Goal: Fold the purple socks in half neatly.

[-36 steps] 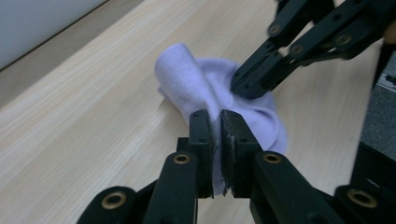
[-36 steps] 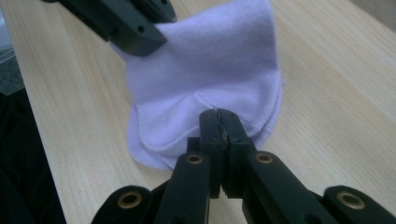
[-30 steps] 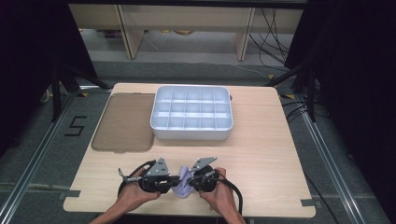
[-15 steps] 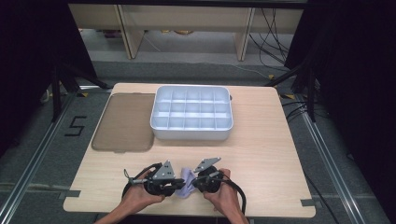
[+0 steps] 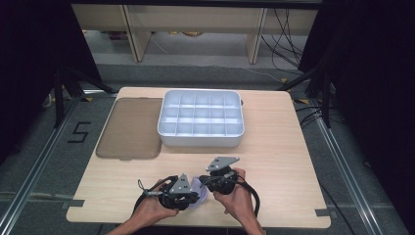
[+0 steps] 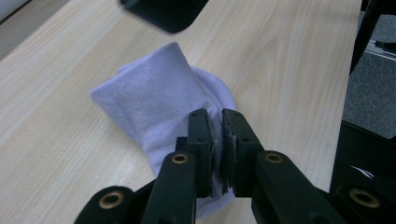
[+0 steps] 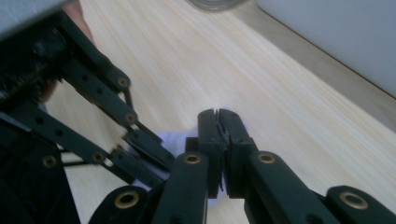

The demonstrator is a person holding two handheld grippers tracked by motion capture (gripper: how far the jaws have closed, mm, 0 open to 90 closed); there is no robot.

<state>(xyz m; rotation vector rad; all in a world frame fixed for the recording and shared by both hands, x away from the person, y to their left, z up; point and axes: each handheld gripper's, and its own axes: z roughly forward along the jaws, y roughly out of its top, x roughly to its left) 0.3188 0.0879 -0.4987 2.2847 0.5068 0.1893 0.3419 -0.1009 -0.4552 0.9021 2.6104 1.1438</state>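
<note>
You work at a pale wooden table (image 5: 274, 147) standing on grey carpet floor (image 5: 44, 161). A black "5" marking (image 5: 79, 132) sits on the floor to your left. Metal rails (image 5: 342, 161) run along both sides. Beyond the table stands a light wooden shelf unit (image 5: 195, 22), with cables (image 5: 286, 29) trailing nearby. Dark curtains (image 5: 372, 73) flank you.

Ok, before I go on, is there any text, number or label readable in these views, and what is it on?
"5" — black tape mark on the grey floor left of the table.
No readable text on the compartment tray, the brown lid, the pale purple sock or either tongs.
</note>
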